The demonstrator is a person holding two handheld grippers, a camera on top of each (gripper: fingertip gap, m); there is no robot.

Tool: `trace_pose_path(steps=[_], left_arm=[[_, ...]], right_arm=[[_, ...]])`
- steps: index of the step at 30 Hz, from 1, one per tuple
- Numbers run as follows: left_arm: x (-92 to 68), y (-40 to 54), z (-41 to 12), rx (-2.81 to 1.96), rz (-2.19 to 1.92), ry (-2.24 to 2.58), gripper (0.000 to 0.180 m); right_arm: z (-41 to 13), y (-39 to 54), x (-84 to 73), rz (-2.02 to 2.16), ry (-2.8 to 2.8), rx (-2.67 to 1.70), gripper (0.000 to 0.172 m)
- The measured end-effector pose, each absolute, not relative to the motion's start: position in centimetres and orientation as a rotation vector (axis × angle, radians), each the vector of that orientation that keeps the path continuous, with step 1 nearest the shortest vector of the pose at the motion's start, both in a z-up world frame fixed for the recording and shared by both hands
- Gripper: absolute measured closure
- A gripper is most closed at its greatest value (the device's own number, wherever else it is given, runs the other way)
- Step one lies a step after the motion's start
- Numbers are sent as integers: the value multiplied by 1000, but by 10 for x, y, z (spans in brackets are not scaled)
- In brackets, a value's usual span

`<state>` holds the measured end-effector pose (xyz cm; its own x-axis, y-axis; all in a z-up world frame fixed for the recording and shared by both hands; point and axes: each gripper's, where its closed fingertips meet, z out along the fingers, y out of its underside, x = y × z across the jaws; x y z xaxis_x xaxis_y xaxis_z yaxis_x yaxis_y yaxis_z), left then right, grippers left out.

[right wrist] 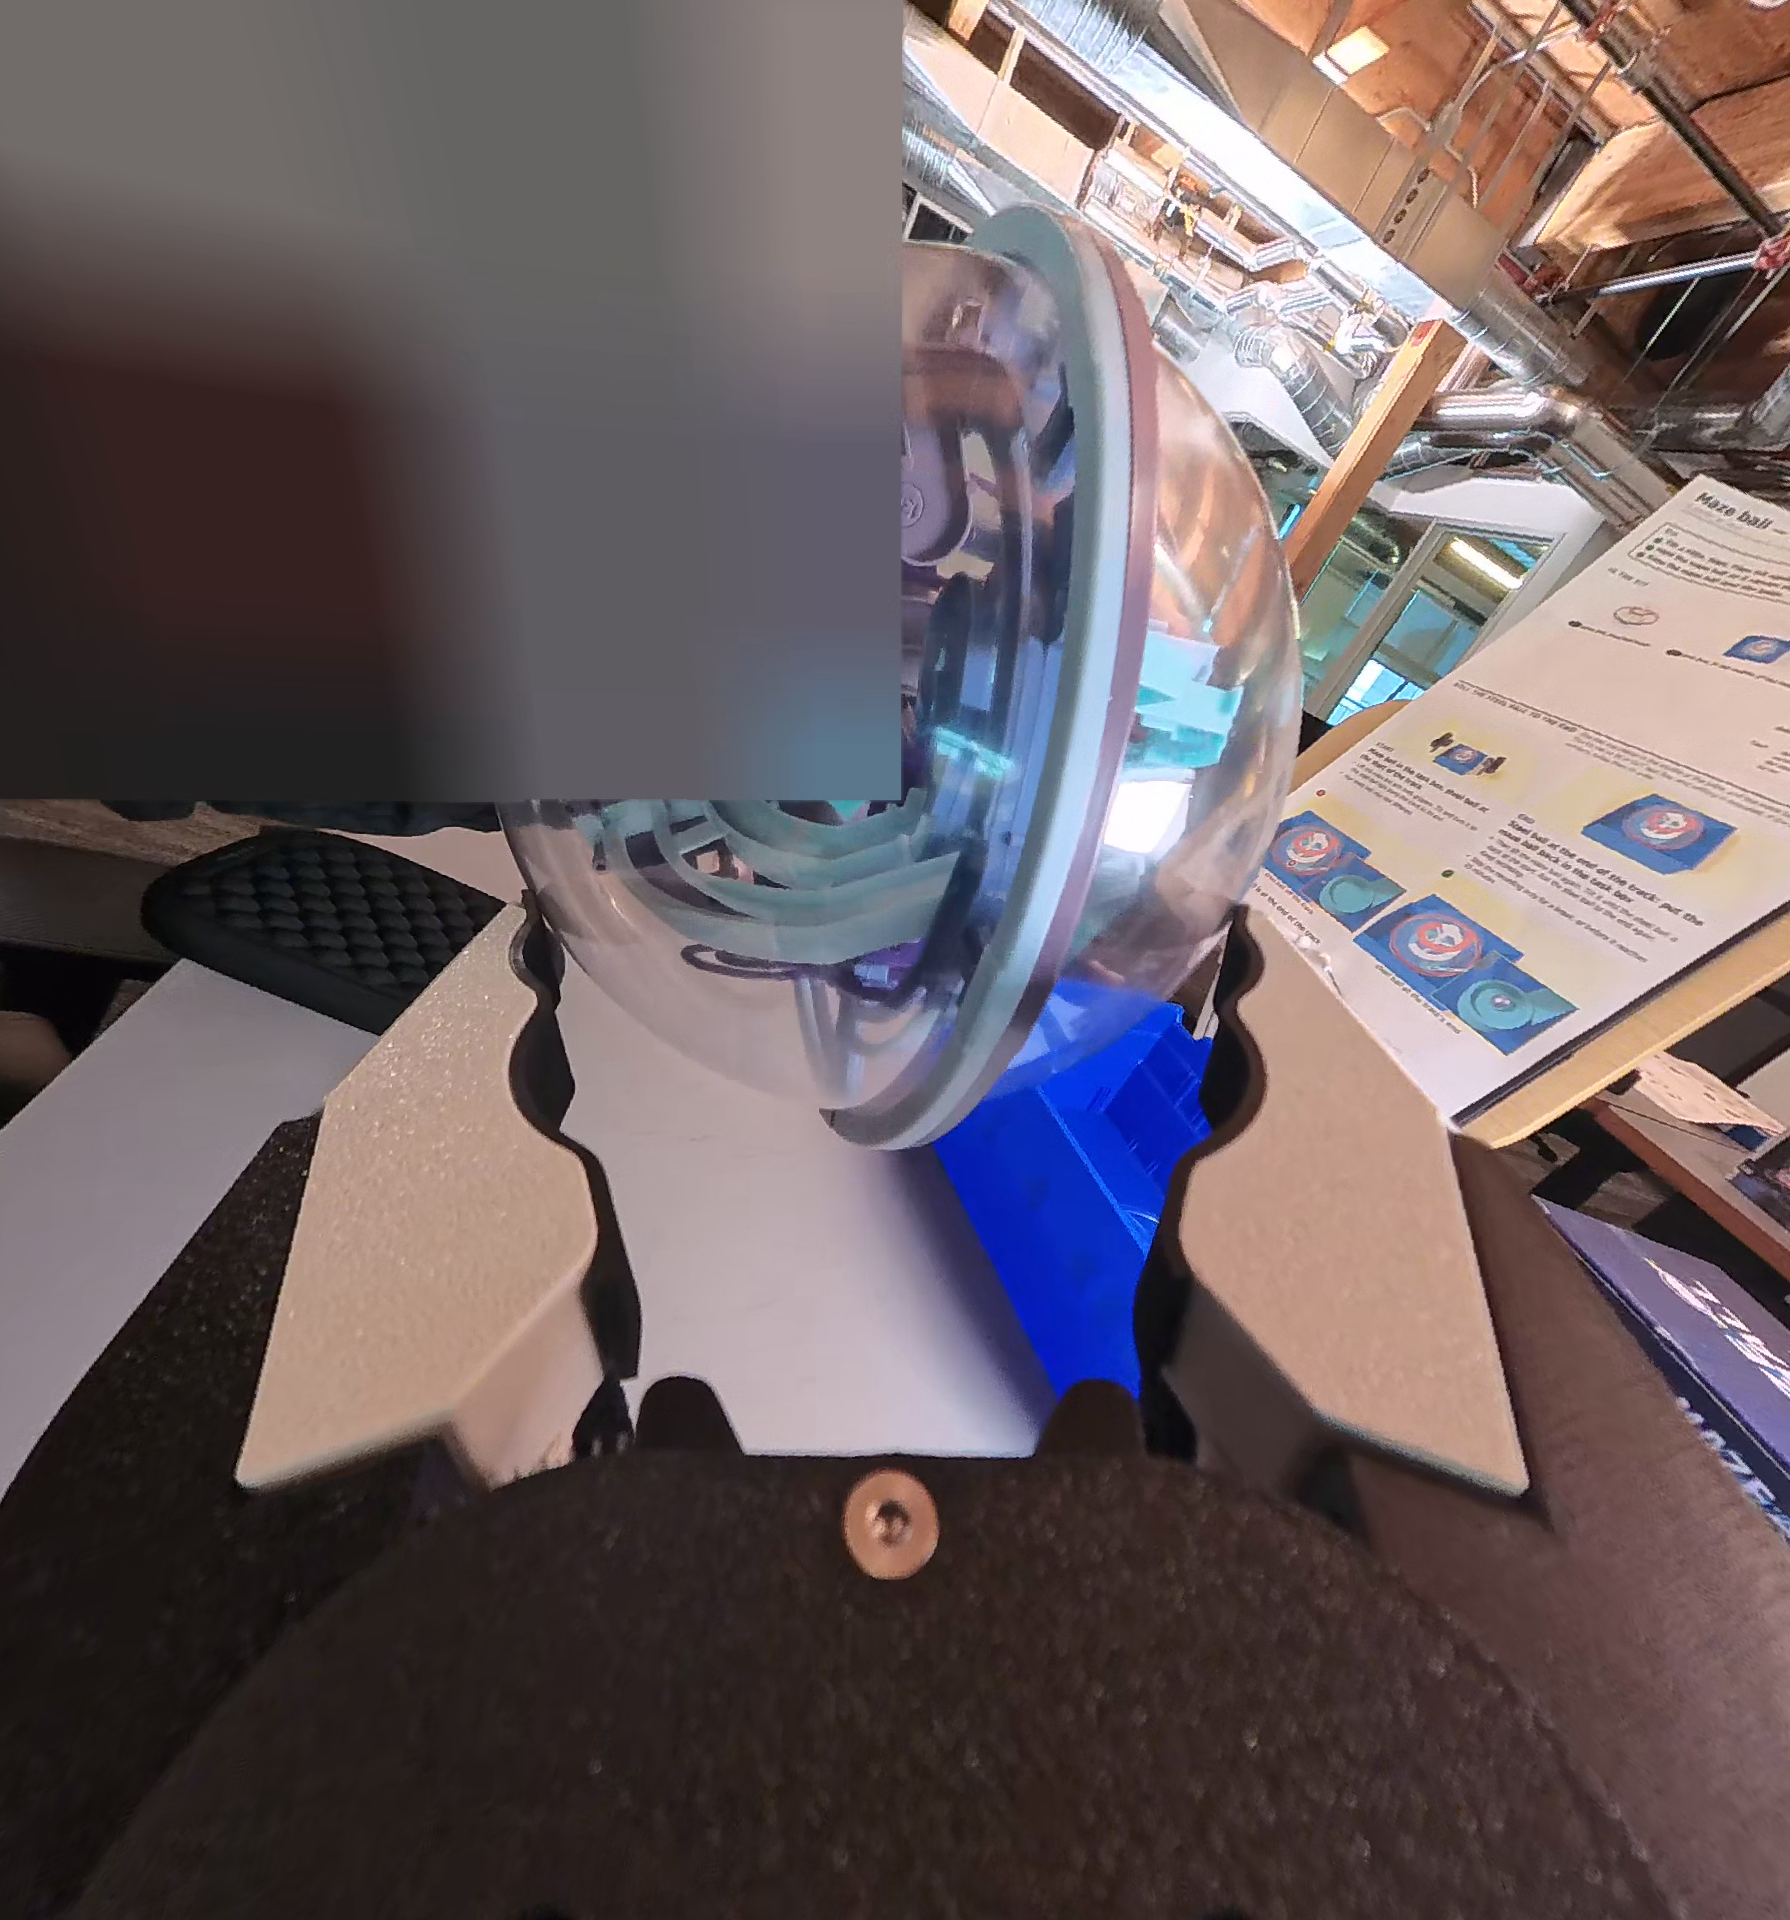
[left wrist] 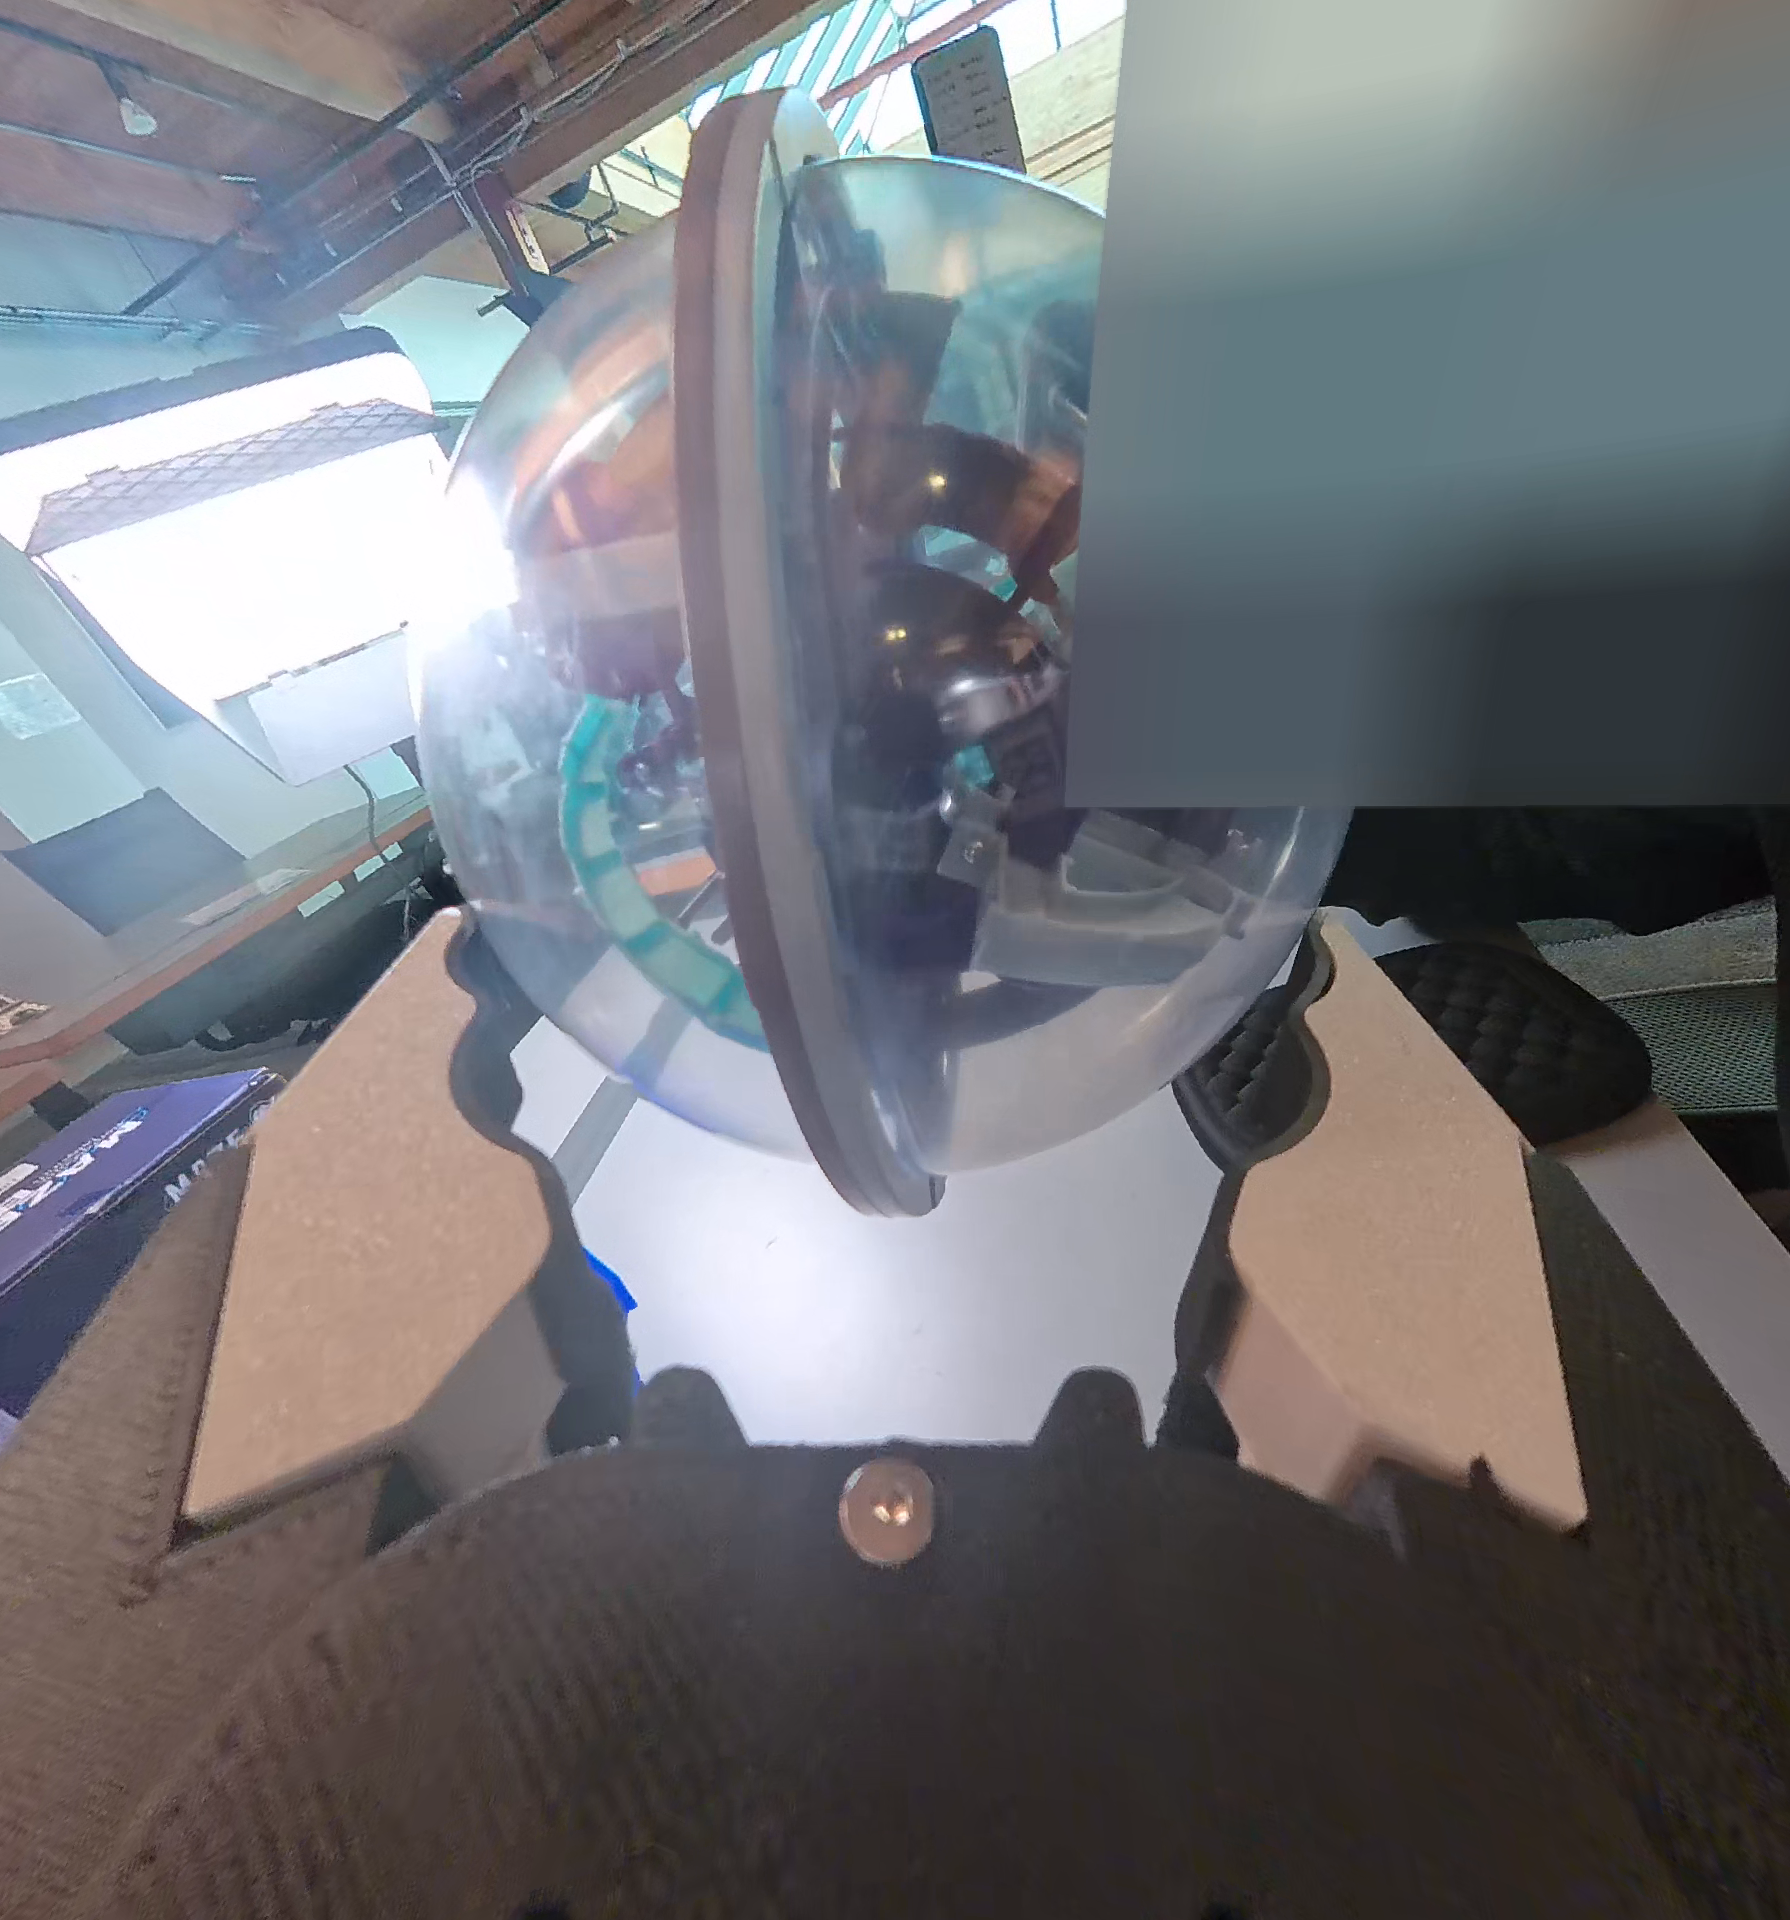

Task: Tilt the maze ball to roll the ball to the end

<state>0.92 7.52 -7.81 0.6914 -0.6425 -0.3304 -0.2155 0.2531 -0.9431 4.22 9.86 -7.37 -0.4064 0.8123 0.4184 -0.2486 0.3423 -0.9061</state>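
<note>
Holding the maze ball (left wrist: 870, 665) up off the white table (left wrist: 870, 1299), both grippers have it pinched between wide-spread fingers, one from each side. The left gripper (left wrist: 886, 935) has its fingertips against the clear shell low on either flank; the right gripper (right wrist: 875, 935) does the same from the opposite side. Contact looks firm at all four tips, though the glare on the shell makes the exact pad seating hard to read.

The key relation: the seam ring (left wrist: 735, 665) around the ball's middle runs nearly upright, leaning slightly, and sits straight ahead of each gripper, roughly along the line of the fingers. So the ball sits centred between the two, neither one nearer. My read is that any tilt has to come from both wrists rolling together, or the shell slips.

The ball itself is a clear sphere in two halves, with a teal track (left wrist: 621, 862) curling inside, grey ramp pieces (left wrist: 1088, 925), purple bits lower down. I can't pick out the small steel ball anywhere, so progress along the track is unknown.

Below and ahead of the right gripper sits a blue bin (right wrist: 1078, 1174); an instruction sheet (right wrist: 1597, 790) stands off to its right.
</note>
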Motion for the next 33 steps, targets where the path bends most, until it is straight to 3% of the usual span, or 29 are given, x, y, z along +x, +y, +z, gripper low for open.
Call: trace_pose_path(steps=[33], left_arm=[[9,69,-82,-1284,-114,937,37]], right_arm=[[-92,98,37,1126,-1612,-433,49]])
